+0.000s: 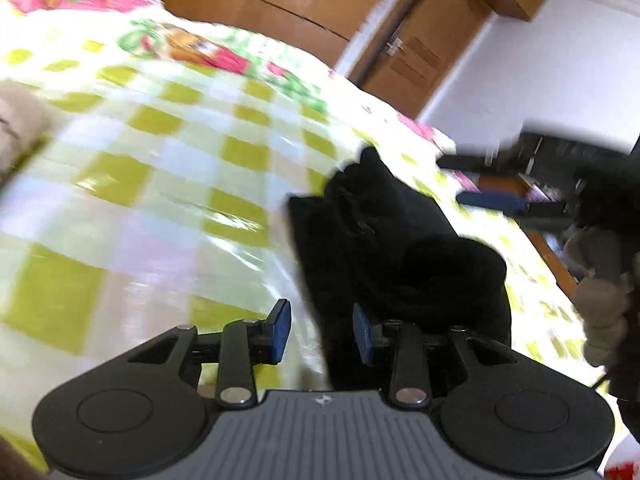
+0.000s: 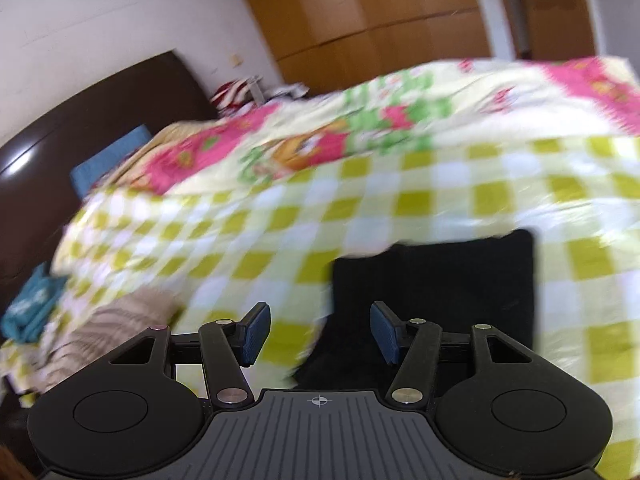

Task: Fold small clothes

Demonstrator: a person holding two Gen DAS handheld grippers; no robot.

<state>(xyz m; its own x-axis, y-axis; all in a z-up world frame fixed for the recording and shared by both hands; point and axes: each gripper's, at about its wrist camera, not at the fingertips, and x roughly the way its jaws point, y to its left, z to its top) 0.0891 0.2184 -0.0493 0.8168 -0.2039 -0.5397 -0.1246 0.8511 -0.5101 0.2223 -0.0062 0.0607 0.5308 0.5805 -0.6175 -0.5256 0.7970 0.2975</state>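
A black garment (image 1: 400, 248) is seen lying on the checked bed cover (image 1: 160, 160), partly folded. The left claw (image 1: 322, 330) is held released over its near edge, nothing gripped. The right claw (image 2: 320, 330) is likewise spread wide above it, empty.

A bedroom in a home.

Showing a big bed (image 2: 400, 216) with a yellow and white checked blanket (image 1: 168, 152), pink and green flowers on it, a dark headboard (image 2: 80, 120), a blue pillow (image 2: 108, 160), a tall wooden wardrobe (image 2: 360, 12), a wooden door (image 1: 416, 56) and white walls (image 2: 120, 12).
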